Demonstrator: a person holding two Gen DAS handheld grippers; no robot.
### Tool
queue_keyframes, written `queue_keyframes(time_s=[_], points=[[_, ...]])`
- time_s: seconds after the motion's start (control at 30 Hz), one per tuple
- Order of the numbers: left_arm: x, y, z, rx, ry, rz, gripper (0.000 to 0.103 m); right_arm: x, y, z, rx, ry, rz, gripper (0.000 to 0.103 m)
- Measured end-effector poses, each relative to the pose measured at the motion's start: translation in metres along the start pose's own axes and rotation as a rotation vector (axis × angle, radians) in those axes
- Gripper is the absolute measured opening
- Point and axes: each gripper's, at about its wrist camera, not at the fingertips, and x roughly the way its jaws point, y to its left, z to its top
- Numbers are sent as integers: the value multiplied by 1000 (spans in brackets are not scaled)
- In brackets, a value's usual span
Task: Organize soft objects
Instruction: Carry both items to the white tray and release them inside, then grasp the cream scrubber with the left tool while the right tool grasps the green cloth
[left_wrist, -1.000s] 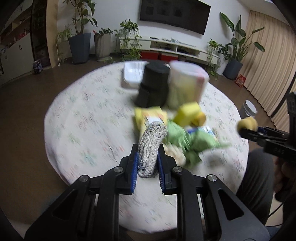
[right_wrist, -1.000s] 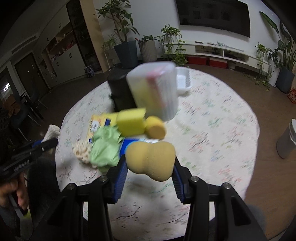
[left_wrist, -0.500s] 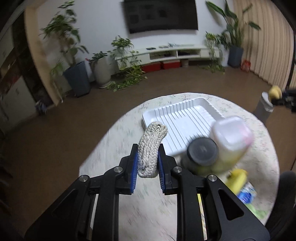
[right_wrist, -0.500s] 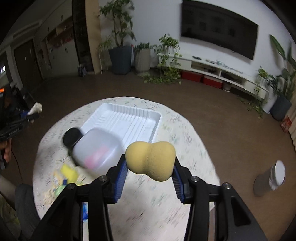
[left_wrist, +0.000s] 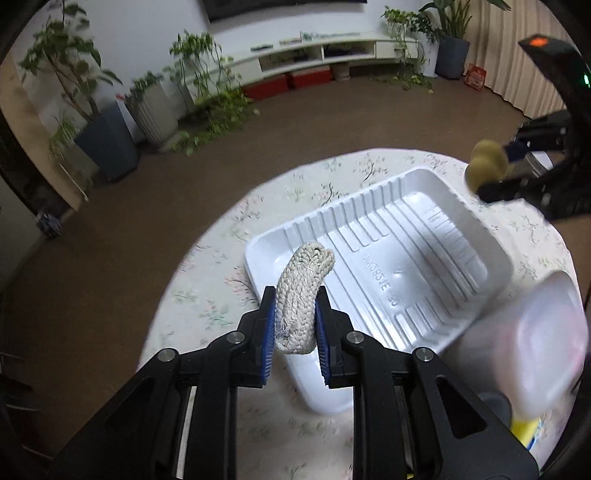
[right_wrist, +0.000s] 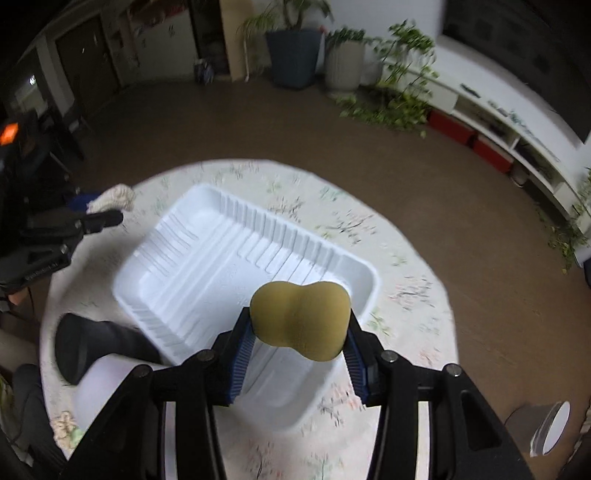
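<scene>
My left gripper (left_wrist: 294, 325) is shut on a coil of beige braided rope (left_wrist: 301, 291) and holds it above the near left corner of a white ribbed tray (left_wrist: 406, 266). My right gripper (right_wrist: 298, 334) is shut on a yellow peanut-shaped sponge (right_wrist: 301, 319) and holds it above the near right end of the same tray (right_wrist: 229, 266). The sponge and right gripper (left_wrist: 484, 168) also show in the left wrist view, at the tray's far right. The rope end (right_wrist: 116, 197) shows in the right wrist view, at the tray's left.
A round table with a flowered cloth (left_wrist: 207, 291) carries the tray. A translucent plastic jar (left_wrist: 535, 347) and a black cylinder (right_wrist: 96, 347) stand at the tray's near side. A yellow item (left_wrist: 524, 430) lies behind the jar. Brown floor surrounds the table.
Both grippers have risen and moved forward from the pile of soft items to above the white tray, each still holding its object. The tray now fills the middle of both views.
</scene>
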Motion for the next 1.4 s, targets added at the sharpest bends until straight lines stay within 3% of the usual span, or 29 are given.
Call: queue_keyframes(time_s=[0.27, 0.5, 0.77, 1.17, 1.4], points=[[51, -5, -10, 36, 82, -63, 18, 63, 2, 5, -27, 88, 29, 48], [76, -6, -13, 14, 115, -77, 22, 85, 1, -2, -34, 129, 19, 55], [81, -7, -17, 4, 123, -99, 50, 93, -1, -4, 3, 129, 27, 69], [58, 12, -11, -83, 50, -123, 55, 68, -25, -9, 92, 36, 56, 73], [0, 36, -17, -182, -83, -142, 57, 6, -49, -29, 192, -104, 96, 73]])
